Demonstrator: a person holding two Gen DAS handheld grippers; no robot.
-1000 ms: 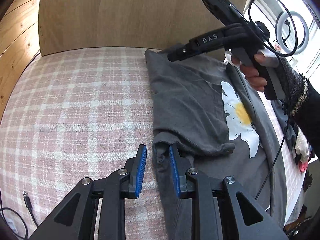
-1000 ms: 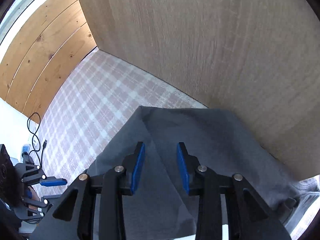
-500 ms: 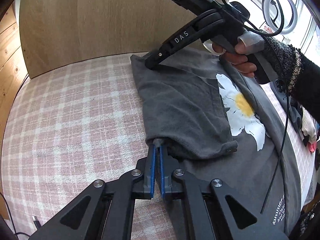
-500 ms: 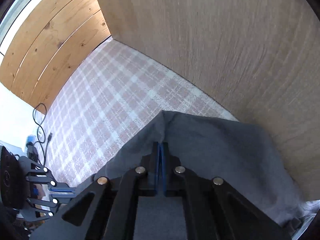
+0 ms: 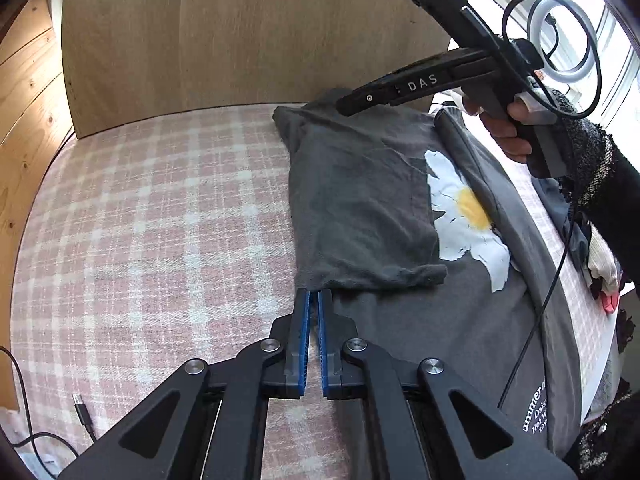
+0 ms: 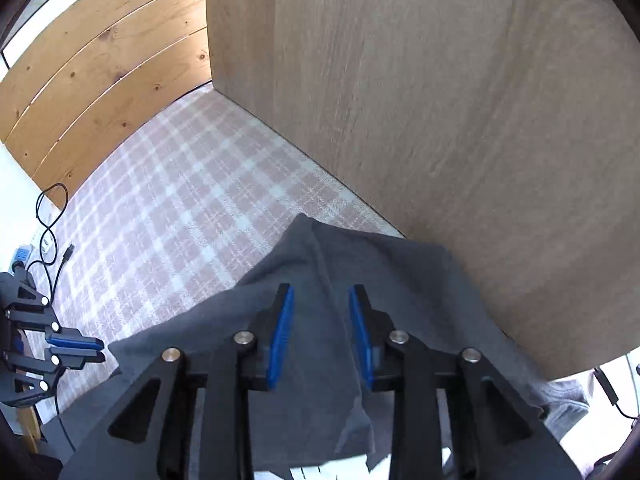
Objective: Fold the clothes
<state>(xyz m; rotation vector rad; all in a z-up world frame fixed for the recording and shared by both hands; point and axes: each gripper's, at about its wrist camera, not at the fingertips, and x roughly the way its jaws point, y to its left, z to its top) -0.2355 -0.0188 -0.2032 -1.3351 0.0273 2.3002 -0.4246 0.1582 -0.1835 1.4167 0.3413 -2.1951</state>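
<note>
Left gripper (image 5: 312, 300) nearly closed at the shirt's (image 5: 360, 200) folded edge; right gripper (image 6: 320, 300) open above the shirt's far corner.

Left: blue pads stand a narrow slit apart, tips touching the lower left corner of the folded-over flap; whether cloth lies between them cannot be told. Right: jaws stand well apart with a raised crease of grey cloth running between them, nothing gripped. The shirt lies flat on the checked cover (image 5: 160, 220), far corner close to the wooden board (image 6: 440, 100), daisy print (image 5: 464, 216) exposed beside the flap. Compared with half a second ago, the right jaws have gone from closed to open and the left pads show a slightly wider slit. A cable (image 5: 82, 410) lies at the cover's near left edge.
</note>
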